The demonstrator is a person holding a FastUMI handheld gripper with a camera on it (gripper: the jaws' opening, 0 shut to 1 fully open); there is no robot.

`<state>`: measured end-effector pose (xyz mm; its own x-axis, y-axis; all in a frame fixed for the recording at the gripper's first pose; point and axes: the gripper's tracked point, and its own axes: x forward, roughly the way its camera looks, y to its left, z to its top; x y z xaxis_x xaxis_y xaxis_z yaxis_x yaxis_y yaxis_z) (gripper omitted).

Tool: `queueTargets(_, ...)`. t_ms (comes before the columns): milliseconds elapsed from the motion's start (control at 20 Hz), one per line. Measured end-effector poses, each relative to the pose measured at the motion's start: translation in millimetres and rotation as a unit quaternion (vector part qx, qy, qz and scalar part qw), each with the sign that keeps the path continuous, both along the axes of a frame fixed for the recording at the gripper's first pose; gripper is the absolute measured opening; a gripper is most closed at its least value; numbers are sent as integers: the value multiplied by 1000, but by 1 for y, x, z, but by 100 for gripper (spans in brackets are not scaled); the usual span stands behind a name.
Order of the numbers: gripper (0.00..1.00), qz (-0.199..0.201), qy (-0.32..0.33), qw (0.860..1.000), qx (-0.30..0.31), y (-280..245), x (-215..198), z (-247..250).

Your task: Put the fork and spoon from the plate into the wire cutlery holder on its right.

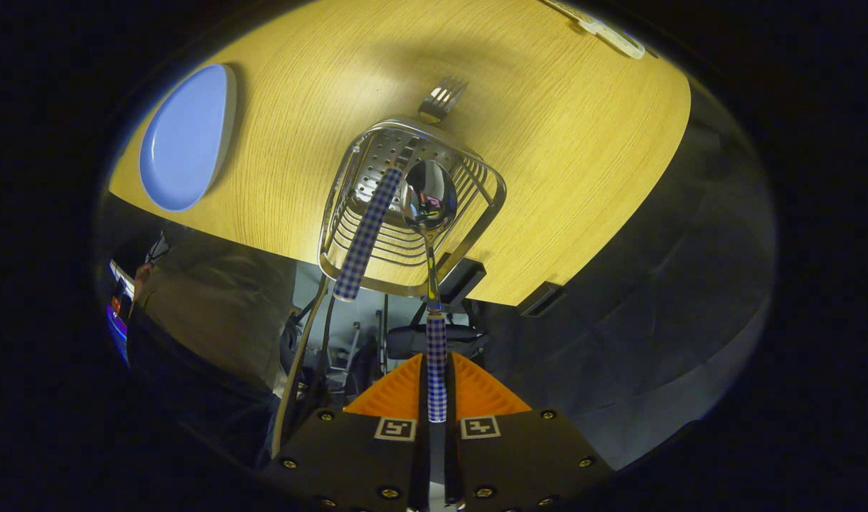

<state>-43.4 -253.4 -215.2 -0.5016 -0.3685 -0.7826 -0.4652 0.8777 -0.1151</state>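
The gripper (436, 387) is closed on the spoon (429, 206), both fingers pressing the checked handle from either side. That handle is wrapped in a blue-and-white gingham pattern up to the point where it leaves the fingers; beyond that a thin bare metal neck runs on to a polished oval bowl that mirrors blurred colours from the room. The bowl hangs at the open mouth of the wire cutlery holder (412, 206), just ahead of the fingers.

The holder is a shiny basket of bent wire with a rounded-rectangle rim, horizontal wire rungs on its sides and a perforated metal plate at its bottom. It stands near the table (561, 142) edge closest to the gripper. The fork (377, 213) is already in it, leaning: its gingham handle sticks out over the near rim, just beside the spoon, and its metal tines (442, 98) show past the far rim, over the light wood-grain tabletop.

The blue plate (186, 139), oval with a pale rim, lies well apart from the holder, towards another table edge. A person's sleeve (213, 313) in dull olive cloth is below the table edge, beside the fingers.
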Motion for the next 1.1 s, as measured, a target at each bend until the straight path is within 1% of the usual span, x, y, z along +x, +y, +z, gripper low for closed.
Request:
queueTargets(250,11,-14,-23,1000,15,6,10,4)
queueTargets(300,12,-16,-28,999,15,4,7,4)
queueTargets(350,15,-19,-34,999,17,3,9,9)
queueTargets(400,16,-22,-42,999,20,3,11,13)
queueTargets(450,16,-28,-54,998,26,2,13,21)
queueTargets(500,24,-35,-68,996,35,3,16,30)
queueTargets(600,24,-47,-105,992,48,3,18,46)
queueTargets(700,24,-46,-158,985,57,4,18,67)
queueTargets(750,24,-45,-189,979,66,19,17,70)
queueTargets(850,24,-49,-249,963,95,21,14,82)
queueTargets(950,24,-47,-311,942,118,39,9,85)
queueTargets(1000,24,-46,-346,928,126,47,6,79)
queueTargets(1050,27,-45,-385,912,136,57,8,79)
queueTargets(1100,47,-46,-428,889,155,72,13,79)
